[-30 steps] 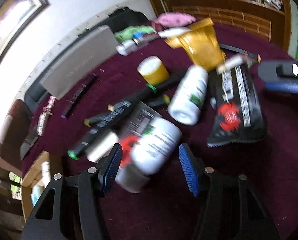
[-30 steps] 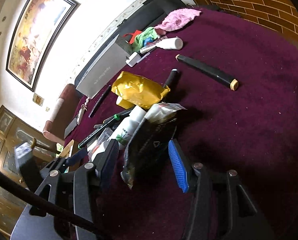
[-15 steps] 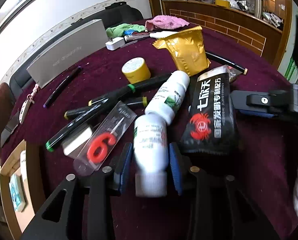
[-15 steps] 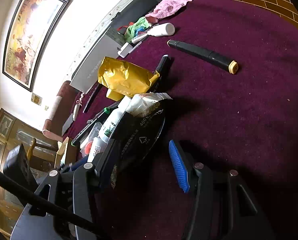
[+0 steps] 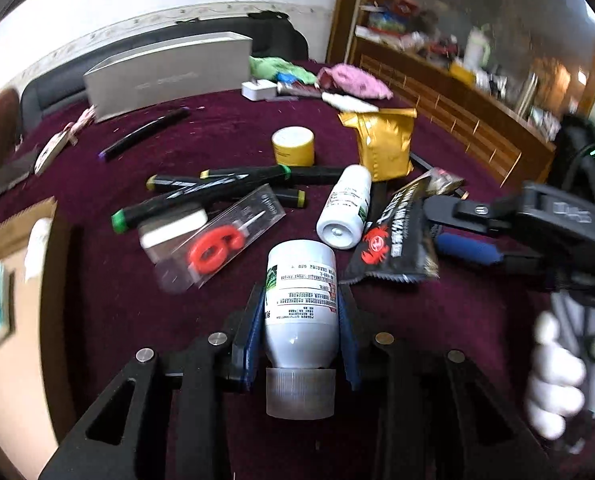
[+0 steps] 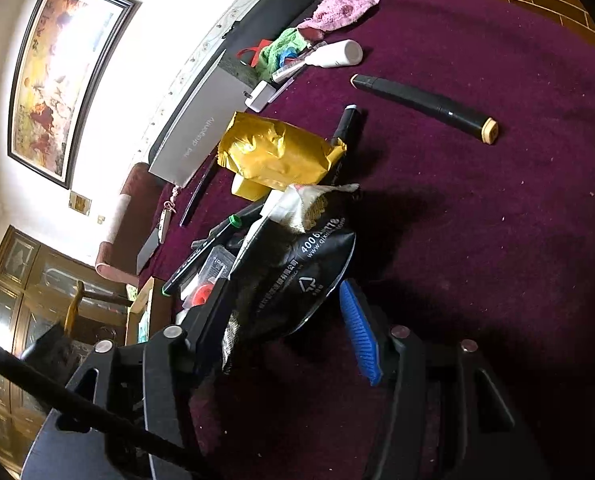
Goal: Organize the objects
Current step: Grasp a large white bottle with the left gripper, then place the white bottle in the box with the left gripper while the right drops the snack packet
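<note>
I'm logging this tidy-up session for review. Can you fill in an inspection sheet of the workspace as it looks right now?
Surface: maroon tablecloth, crumbs scattered on it.
Job's things: white bottle, its clear cap toward the camera, between the left gripper's pads; black crab pouch between the right gripper's fingers; second white bottle lying down.
Clutter: gold pouch, yellow jar, markers, red number candle in a clear pack, grey box, pink cloth.
Grippers: left gripper closing, pads against the bottle; right gripper opening, pouch not pinched.
Cables: nothing seen.
Surroundings: framed painting, wooden shelving.
</note>
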Demonstrator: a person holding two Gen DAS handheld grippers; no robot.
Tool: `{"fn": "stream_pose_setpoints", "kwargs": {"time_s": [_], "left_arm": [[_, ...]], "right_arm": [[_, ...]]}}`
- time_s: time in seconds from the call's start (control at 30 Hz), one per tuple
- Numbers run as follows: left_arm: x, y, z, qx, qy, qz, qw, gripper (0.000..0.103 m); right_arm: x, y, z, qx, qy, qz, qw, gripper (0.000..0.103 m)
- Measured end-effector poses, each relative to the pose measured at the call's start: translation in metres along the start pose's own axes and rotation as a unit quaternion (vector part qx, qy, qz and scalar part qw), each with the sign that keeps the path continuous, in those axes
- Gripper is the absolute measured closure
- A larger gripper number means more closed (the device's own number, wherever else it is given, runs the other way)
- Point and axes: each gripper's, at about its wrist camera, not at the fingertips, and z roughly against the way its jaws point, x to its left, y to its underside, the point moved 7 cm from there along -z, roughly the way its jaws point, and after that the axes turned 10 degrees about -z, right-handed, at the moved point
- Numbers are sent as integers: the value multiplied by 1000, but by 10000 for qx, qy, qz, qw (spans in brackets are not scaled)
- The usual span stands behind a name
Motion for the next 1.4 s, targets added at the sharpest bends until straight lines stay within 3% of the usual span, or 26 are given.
{"fn": "stream_pose_setpoints", "kwargs": {"time_s": [0.3,0.47,0.57,0.7,0.77,0.83,0.93,1.07,1.23,1.4], "left_arm": [[14,26,47,-437,210,449,9978,74],[23,31,62,-637,248,603,9958,74],[28,35,69,-713,231,674,9949,74],[38,42,80,-808,139,779,9936,74],[45,46,86,-851,94,875,9925,74],[51,51,93,-903,37,949,9914,74],[61,61,106,-969,-92,1048,9897,74],[82,73,122,-1009,-343,1188,9872,74],[119,86,138,-997,-775,1383,9823,74],[165,98,140,-798,-1118,1637,9769,74]], "right_arm": [[11,-7,5,-271,145,-195,9993,40],[7,-2,5,-307,383,-306,9983,33],[1,7,-14,-70,880,-301,9956,33],[12,9,-22,-334,1371,154,9899,33],[16,6,-31,-424,1597,518,9849,50],[16,5,-32,-408,1479,549,9866,68],[12,10,-25,-200,1206,456,9915,77],[21,26,-5,-129,960,660,9931,80],[74,53,25,-91,524,1413,9885,80],[139,96,5,524,-15,1974,9789,80]]}}
